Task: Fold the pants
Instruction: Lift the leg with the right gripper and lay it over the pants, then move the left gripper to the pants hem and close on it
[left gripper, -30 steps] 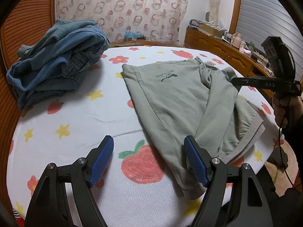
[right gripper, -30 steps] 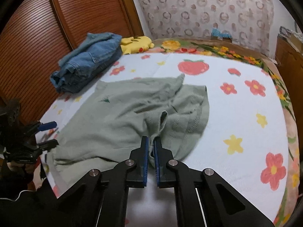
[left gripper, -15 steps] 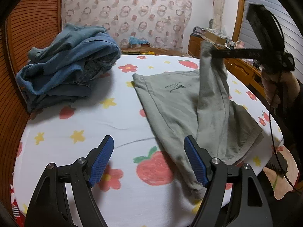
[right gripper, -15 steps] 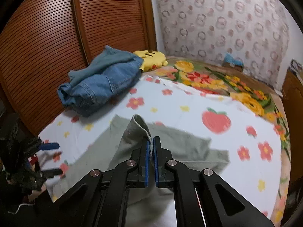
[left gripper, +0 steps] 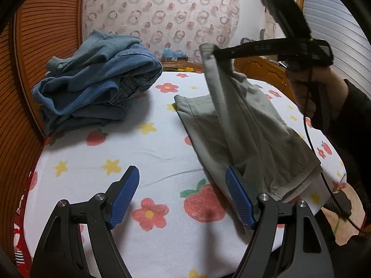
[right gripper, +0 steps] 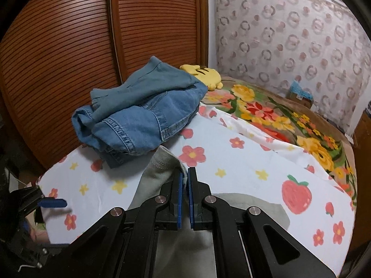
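Grey-green pants lie on the flowered sheet, right of centre in the left wrist view. My right gripper is shut on one edge of the pants and holds it up high above the bed, so the cloth hangs down from it. In the right wrist view the pinched cloth bunches at the shut right gripper. My left gripper is open and empty, low over the near part of the sheet, its right finger beside the pants' near edge.
A heap of blue denim clothes lies at the back left, next to a wooden slatted door. A yellow plush toy and a flowered blanket lie behind. A wooden dresser stands at the right.
My right gripper has lifted the pinched pants edge off the bed and carried it up and toward the denim side. The left gripper stays open and has shifted a little.
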Action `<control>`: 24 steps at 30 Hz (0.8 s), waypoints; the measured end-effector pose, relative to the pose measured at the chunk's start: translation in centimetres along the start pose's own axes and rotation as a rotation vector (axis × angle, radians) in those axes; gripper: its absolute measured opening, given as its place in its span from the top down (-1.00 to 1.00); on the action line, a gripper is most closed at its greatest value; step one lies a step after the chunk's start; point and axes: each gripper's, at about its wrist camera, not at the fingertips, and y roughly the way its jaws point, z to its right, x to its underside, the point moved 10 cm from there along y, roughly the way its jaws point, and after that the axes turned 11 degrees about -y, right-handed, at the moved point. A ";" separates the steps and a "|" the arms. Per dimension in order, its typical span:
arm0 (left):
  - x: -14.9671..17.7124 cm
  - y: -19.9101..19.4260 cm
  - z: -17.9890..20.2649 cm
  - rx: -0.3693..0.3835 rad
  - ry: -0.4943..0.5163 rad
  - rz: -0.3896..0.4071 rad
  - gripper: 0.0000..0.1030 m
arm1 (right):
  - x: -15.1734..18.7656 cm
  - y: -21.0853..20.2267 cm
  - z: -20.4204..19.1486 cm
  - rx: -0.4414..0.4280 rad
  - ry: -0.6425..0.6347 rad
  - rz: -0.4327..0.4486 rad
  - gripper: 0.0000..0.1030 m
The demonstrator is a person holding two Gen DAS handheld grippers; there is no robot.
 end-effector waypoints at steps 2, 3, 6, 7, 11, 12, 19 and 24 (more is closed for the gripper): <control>0.1 0.0 -0.2 -0.001 0.000 -0.003 -0.50 | -0.1 1.1 -0.1 0.004 0.001 -0.015 0.92; 0.2 0.1 -0.2 -0.001 0.000 -0.004 -0.50 | -0.4 1.6 0.0 0.004 0.001 -0.023 0.92; 0.3 0.1 -0.2 -0.002 -0.001 -0.008 -0.50 | -0.3 3.2 0.2 0.011 0.005 -0.048 0.92; 0.3 0.2 -0.3 -0.002 -0.002 -0.009 -0.50 | -0.2 3.6 0.2 0.014 0.012 -0.057 0.92; 0.3 0.4 -0.2 0.002 -0.003 -0.012 -0.50 | 0.3 4.4 1.0 0.041 0.042 -0.083 0.73; 0.3 0.4 -0.1 0.004 -0.002 -0.012 -0.50 | 0.2 4.2 1.0 0.046 0.045 -0.082 0.71; 0.4 0.5 1.0 0.018 0.012 -0.015 -0.50 | 1.0 1.2 1.2 0.062 0.070 -0.059 0.63; 0.5 0.5 1.6 0.026 0.022 -0.017 -0.50 | 3.1 -1.3 0.9 0.078 0.097 -0.047 0.63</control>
